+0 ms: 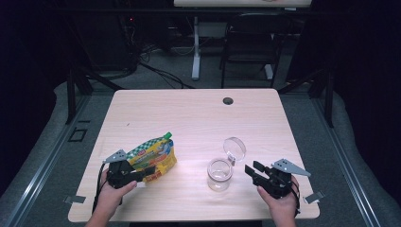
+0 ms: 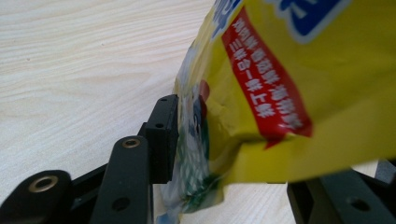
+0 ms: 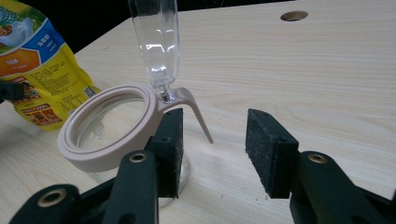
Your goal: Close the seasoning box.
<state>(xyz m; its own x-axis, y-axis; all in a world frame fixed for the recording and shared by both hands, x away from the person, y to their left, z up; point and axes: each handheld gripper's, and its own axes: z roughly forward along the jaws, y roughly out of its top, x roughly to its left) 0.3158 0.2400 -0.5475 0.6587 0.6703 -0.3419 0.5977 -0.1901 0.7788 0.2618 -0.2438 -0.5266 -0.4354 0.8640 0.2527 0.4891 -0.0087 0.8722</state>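
While I'm holding the yellow pouch (image 1: 152, 157) clamped in my left gripper (image 1: 142, 173), jaws pinching its lower edge, I'm judging the step as bringing it over the open jar (image 1: 220, 174) to pour. The pouch is lifted at the table's (image 1: 189, 113) front left, green spout (image 1: 166, 136) pointing up and away; the jar is standing front centre-right, its clear lid (image 1: 234, 148) flipped up behind it. My right gripper (image 1: 252, 170) is sitting just right of the jar, jaws spread with nothing between them. In the right gripper view one pad (image 3: 169, 144) is close beside the beige rim (image 3: 109, 128); I can't tell if it's touching.

Doing it well: I'm steadying the jar before tipping, keeping the pinch firm since the film is slippery, and bringing the spout low over the mouth.

Hard to make out: whether the spout is capped or open, how full the pouch is, and the far jaw in the left gripper view, which is sitting behind the pouch (image 2: 280, 93). Pouch print is blurred.
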